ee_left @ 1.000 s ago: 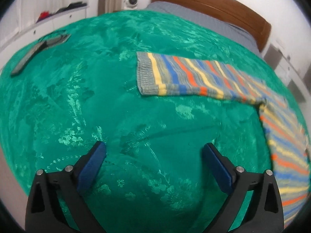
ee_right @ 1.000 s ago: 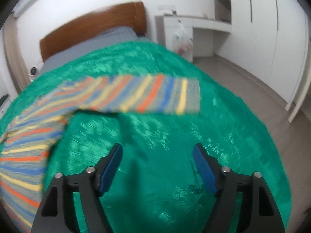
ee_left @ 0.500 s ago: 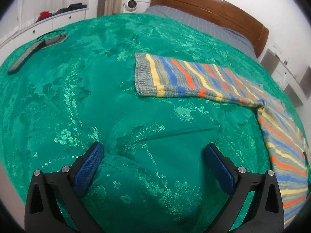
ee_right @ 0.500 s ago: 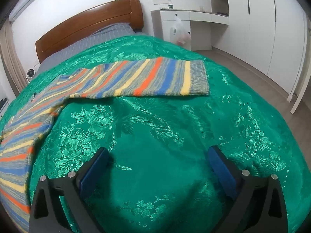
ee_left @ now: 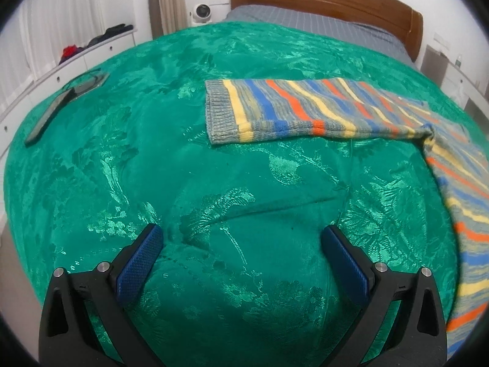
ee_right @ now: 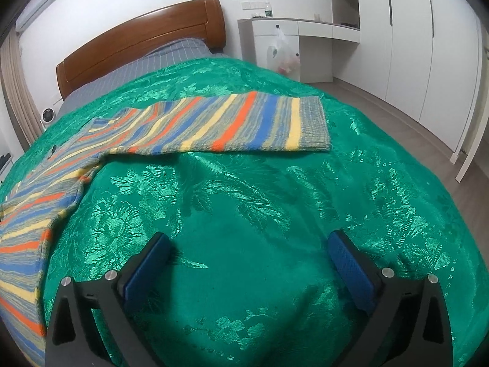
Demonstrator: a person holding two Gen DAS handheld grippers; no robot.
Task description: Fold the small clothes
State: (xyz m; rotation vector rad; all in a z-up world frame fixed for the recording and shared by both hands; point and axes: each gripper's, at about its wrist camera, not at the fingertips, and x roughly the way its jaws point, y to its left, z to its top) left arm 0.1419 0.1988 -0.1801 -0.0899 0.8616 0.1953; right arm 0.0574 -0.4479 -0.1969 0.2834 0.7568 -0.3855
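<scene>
Here, near the left edge of the bed, a dark flat device (ee_left: 65, 104) lies on the green bedspread (ee_left: 122, 159). The left tool (ee_left: 241, 238) hovers over bare bedspread with its blue pads spread wide and nothing between them. Beyond it, a striped sweater (ee_left: 305, 110) lies flat on the bed, one sleeve stretched out toward the left edge, its grey ribbed cuff (ee_left: 218, 110) at the end, the body running down toward the foot edge. The right tool (ee_right: 249, 244) also hangs over bare bedspread; its jaws have just been opening and now stand wide apart, empty. In its view the other sleeve reaches toward the right edge of the bed, its cuff flat. The wooden headboard (ee_right: 140, 46) stands at the far end, and a plastic bag (ee_right: 282, 55) hangs on a white desk (ee_right: 305, 27) beyond the right edge.
</scene>
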